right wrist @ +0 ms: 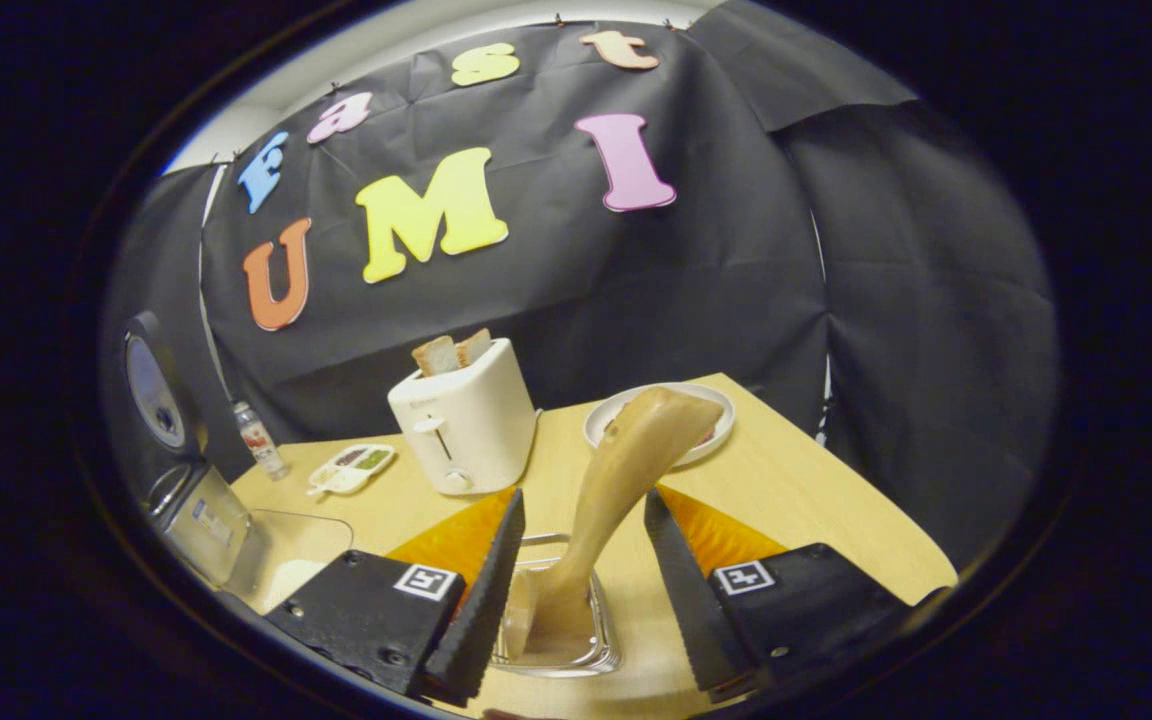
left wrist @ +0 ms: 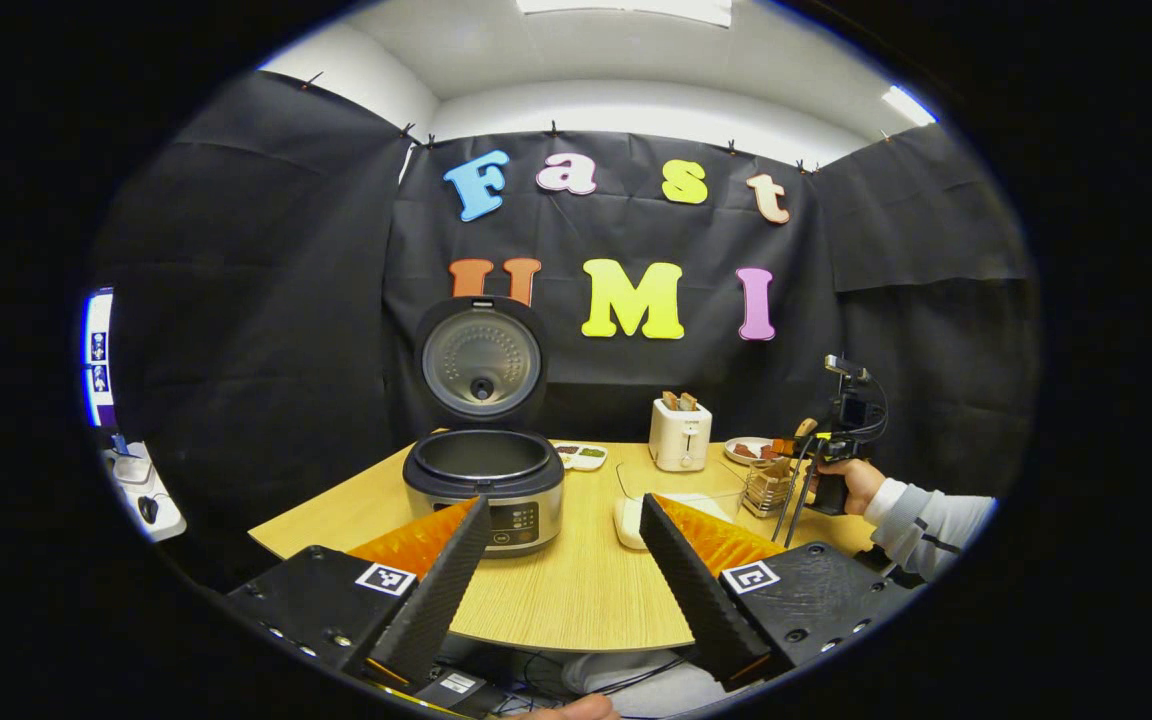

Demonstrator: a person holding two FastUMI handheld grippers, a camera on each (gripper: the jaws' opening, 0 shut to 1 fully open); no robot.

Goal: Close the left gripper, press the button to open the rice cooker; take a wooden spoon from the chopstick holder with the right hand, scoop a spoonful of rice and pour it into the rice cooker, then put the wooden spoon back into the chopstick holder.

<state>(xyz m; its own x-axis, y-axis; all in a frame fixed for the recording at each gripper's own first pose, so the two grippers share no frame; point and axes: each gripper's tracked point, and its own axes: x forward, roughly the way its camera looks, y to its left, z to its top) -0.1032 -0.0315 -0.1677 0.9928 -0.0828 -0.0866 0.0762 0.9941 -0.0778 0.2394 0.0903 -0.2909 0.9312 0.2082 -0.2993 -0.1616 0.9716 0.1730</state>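
The left gripper view is taken from the near edge of the table (left wrist: 576, 590), facing the back wall. The right gripper view is taken low and close, tilted. The toaster (left wrist: 680, 435) (right wrist: 466, 425) is shared.

Toaster (right wrist: 464, 418) crowds chopstick holder (right wrist: 556, 620), seemingly.

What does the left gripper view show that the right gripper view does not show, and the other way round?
Left gripper view: a person's hand and sleeve. Right gripper view: a small bottle beside the rice cooker, and the wooden spoon close between the right hand-held gripper's parted fingers. Both: the open rice cooker, the toaster, the table.
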